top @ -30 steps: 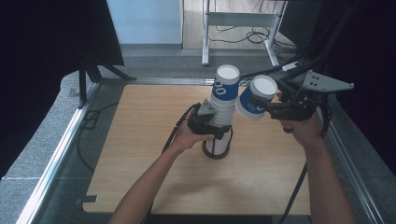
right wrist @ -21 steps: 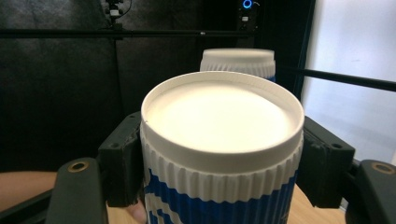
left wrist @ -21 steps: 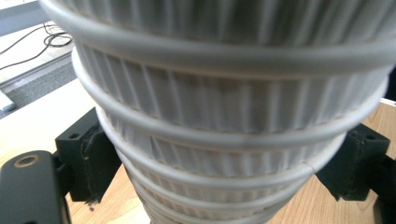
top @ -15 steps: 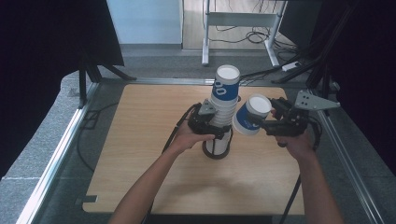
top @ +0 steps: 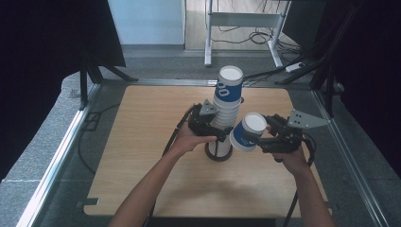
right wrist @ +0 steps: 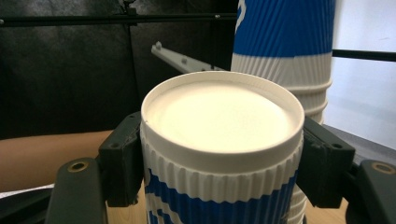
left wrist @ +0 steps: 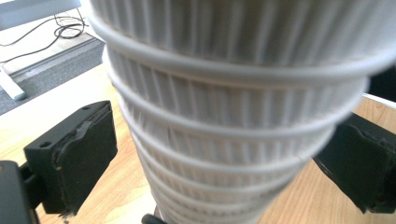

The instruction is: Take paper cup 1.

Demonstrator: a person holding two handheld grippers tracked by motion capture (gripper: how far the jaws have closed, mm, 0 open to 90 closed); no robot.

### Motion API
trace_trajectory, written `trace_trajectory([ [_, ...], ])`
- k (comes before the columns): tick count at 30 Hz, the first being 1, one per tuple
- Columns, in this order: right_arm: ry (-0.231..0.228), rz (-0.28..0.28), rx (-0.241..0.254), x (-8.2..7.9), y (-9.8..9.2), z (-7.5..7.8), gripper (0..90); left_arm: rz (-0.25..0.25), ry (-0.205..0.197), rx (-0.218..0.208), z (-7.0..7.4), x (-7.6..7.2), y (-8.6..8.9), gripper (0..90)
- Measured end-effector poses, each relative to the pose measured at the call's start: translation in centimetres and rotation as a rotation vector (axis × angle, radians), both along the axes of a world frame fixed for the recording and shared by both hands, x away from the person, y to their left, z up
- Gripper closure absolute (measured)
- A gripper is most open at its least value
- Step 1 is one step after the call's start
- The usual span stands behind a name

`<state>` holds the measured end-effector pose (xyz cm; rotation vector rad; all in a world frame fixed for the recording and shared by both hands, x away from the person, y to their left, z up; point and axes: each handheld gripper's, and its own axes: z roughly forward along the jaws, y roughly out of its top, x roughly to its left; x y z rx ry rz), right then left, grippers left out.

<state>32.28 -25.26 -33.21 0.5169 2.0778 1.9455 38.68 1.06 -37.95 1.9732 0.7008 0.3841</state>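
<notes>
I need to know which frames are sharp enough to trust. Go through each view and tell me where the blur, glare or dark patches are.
High view: the table is evenly lit, the surroundings fall into black, and the cup stack is crisp. Left gripper view: the stack is so close that its ribs smear soft, worst along the top edge. Right gripper view: the held cup is sharp, its white bottom glares slightly, and the backdrop is dark.

Stack of cups (left wrist: 233, 116) blurred and cut off at top and bottom edges; held cup (right wrist: 219, 154) cropped below, hiding its open end.
</notes>
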Motion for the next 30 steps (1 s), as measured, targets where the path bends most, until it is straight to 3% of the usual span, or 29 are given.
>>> trace_trajectory([
  [4,0.011,0.005,0.004,-0.5,0.0,-1.1,27.9,0.006,-0.008,0.005,0.1,-0.8,0.8,3.0],
  [9,0.037,0.004,0.012,-1.1,0.0,-3.1,27.9,0.051,-0.045,0.025,-0.6,-2.1,2.0,5.1],
  [13,0.03,-0.007,0.009,-1.6,0.0,-4.0,28.0,0.068,-0.049,0.008,-1.4,-3.1,3.5,7.0],
  [18,0.024,-0.003,-0.032,-2.1,0.6,-4.9,27.9,0.074,-0.064,-0.029,-2.1,-4.7,5.4,8.8],
  [23,0.036,0.001,-0.035,-2.5,1.1,-6.2,27.8,0.096,-0.088,-0.032,-3.3,-6.6,7.0,10.0],
  [30,0.065,-0.001,-0.042,-2.4,1.9,-8.2,27.9,0.091,-0.066,-0.069,-4.7,-8.5,8.9,10.0],
])
